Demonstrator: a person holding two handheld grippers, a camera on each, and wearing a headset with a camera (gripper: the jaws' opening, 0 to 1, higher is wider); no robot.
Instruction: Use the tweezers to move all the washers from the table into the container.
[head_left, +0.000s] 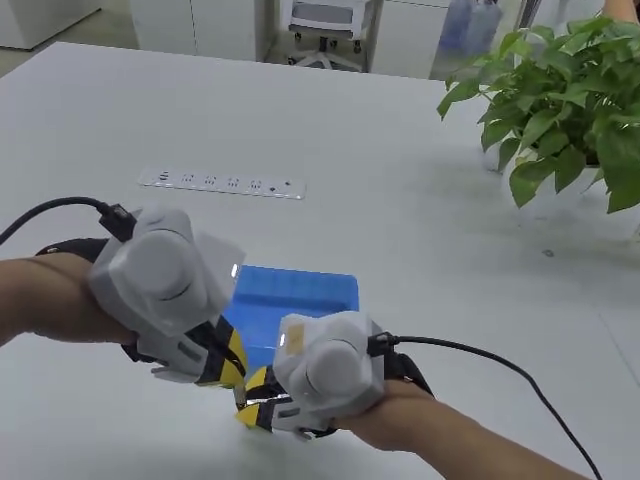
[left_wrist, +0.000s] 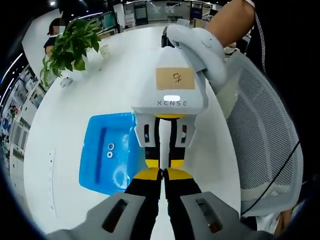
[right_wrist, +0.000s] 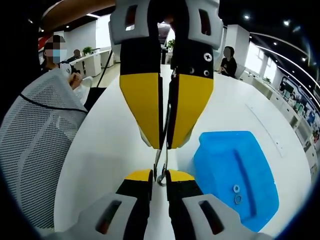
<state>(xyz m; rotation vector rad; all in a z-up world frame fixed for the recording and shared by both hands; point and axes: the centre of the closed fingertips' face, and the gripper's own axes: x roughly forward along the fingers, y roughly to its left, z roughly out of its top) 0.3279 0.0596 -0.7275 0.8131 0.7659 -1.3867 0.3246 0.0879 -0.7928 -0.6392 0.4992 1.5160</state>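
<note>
XENSE on right gripper (left_wrist: 163, 165), tan label (left_wrist: 175, 78) illegible

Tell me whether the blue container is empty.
No, two washers lie inside the blue container in the left gripper view.

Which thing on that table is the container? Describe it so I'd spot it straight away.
On the big white table, look just beyond the left gripper and right gripper, short of the long white power strip. There lies a blue rectangular plastic tray, the one blue thing on the tabletop, holding two small metal washers.
</note>
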